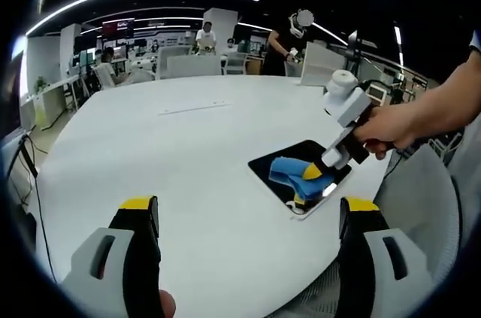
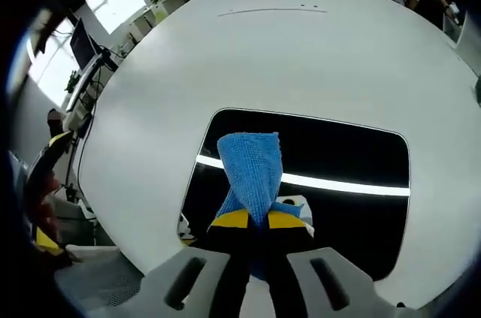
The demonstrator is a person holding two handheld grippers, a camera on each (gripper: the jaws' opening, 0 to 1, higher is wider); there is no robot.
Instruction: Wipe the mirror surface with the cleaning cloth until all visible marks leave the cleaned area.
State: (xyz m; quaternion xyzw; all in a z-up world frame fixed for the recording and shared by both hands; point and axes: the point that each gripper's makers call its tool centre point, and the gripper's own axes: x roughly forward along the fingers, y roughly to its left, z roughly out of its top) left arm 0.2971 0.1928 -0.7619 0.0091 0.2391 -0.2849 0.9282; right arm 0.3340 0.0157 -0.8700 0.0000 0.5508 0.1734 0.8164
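Observation:
A dark rectangular mirror (image 1: 282, 164) (image 2: 353, 160) lies flat on the round white table (image 1: 188, 152) (image 2: 301, 47), near its edge. My right gripper (image 2: 255, 220) (image 1: 308, 179) is shut on a blue cleaning cloth (image 2: 252, 168) (image 1: 289, 168), which rests on the mirror's left half. A bright ceiling light reflects as a strip across the glass. My left gripper (image 1: 248, 213) stands open above the table's near edge, well left of the mirror, with nothing between its yellow-tipped fingers (image 1: 139, 205). A person's hand (image 1: 387, 126) holds the right gripper.
The table's wide white top stretches behind the mirror. Desks, chairs and several people (image 1: 293, 40) stand in the office beyond the far rim. A grey chair back (image 1: 421, 198) sits right of the mirror. Cables and monitors (image 2: 79, 47) show past the table's left edge.

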